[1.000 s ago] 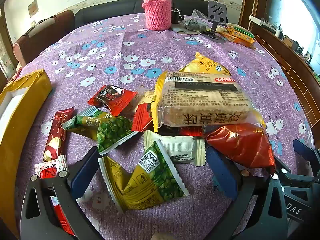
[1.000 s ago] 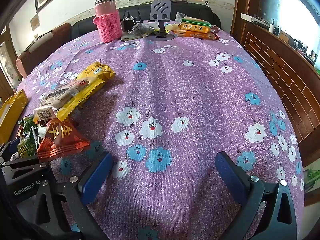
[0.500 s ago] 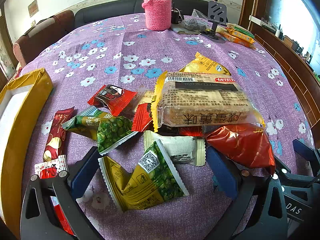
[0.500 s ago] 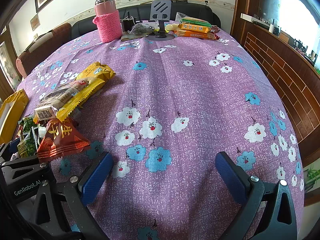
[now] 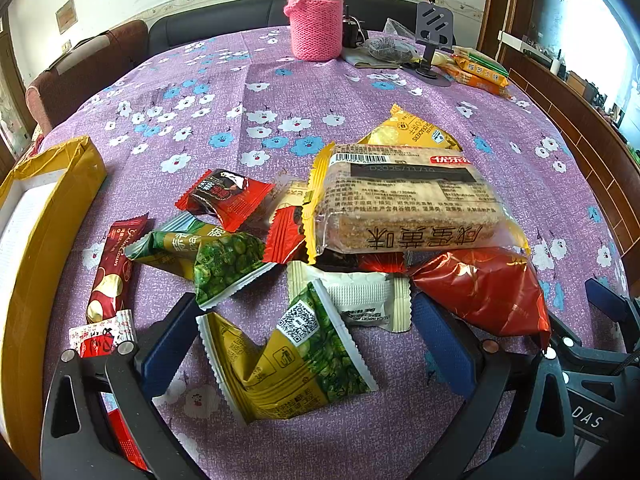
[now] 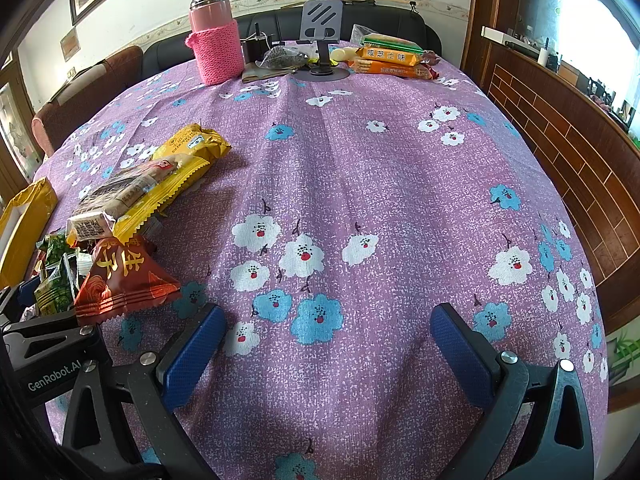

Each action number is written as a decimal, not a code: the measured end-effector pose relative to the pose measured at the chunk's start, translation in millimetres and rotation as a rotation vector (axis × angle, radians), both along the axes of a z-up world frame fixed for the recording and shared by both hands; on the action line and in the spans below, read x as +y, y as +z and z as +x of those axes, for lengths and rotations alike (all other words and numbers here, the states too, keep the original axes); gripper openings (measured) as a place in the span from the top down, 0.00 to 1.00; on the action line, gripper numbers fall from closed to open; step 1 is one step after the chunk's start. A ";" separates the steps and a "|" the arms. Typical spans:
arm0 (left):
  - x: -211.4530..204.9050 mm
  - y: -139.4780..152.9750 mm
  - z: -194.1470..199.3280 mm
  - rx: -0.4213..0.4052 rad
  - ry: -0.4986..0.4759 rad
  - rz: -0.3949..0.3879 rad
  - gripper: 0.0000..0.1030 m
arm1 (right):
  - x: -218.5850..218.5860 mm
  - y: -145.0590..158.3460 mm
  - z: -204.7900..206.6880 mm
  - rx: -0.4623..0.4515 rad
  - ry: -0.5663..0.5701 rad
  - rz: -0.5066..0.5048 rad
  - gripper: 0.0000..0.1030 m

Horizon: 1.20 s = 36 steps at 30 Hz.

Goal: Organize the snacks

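The left gripper [image 5: 308,344] hangs low over the near side of the counter [image 5: 280,92], its blue-padded jaws spread wide with nothing clamped; a green-and-yellow pea packet [image 5: 288,354] lies flat between them, touching neither pad as far as can be seen. Just beyond it sits a white wrapped sweet [image 5: 360,300], and past that the snack heap: a long cracker pack with yellow crimped edges [image 5: 408,204] rests on top of smaller red wrappers, a yellow bag [image 5: 408,132] behind it, a glossy red-orange pouch [image 5: 480,292] to its right, reaching nearly to the right gripper's frame. To the left lie a second green pea packet [image 5: 224,260], a red wrapped candy [image 5: 226,198] and a dark red stick pack [image 5: 112,268]. A yellow box [image 5: 48,216] with a white inside stands at the far left, near the counter's edge. The right gripper [image 6: 326,348] hovers with its jaws likewise wide apart and empty over bare flowered cloth [image 6: 380,184]; from there the whole right half of the counter lies open up to its rounded rim. At the far edge stand a pink flask in a knitted sleeve [image 6: 216,44], a grey phone stand [image 6: 320,36] and orange biscuit packs [image 6: 390,60], well apart from the heap.
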State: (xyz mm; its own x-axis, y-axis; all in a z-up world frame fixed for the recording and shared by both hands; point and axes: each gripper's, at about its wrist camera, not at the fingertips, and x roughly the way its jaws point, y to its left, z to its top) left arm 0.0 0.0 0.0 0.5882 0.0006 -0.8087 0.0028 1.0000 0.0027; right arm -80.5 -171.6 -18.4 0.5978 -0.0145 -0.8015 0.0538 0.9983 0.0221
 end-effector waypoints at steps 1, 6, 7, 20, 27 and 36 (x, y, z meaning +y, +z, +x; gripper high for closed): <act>0.0 0.0 0.0 0.000 0.000 0.000 0.00 | -0.1 -0.1 0.0 0.000 0.000 0.000 0.00; -0.1 0.0 0.1 0.000 0.000 0.000 0.00 | 1.1 -0.4 -0.4 0.000 0.003 -0.003 0.00; 0.0 0.0 0.0 0.000 0.000 0.000 0.00 | 1.1 -0.5 -0.8 0.000 0.003 -0.003 0.00; 0.0 0.0 0.0 0.000 0.000 0.000 0.00 | 1.2 0.6 0.0 0.000 0.003 -0.002 0.00; -0.6 1.5 -0.8 -0.001 0.000 -0.002 0.00 | 1.0 0.5 -0.1 0.000 0.003 -0.002 0.00; -1.2 2.4 -1.3 -0.001 0.001 -0.002 0.00 | 0.9 0.4 0.0 0.000 0.003 -0.001 0.00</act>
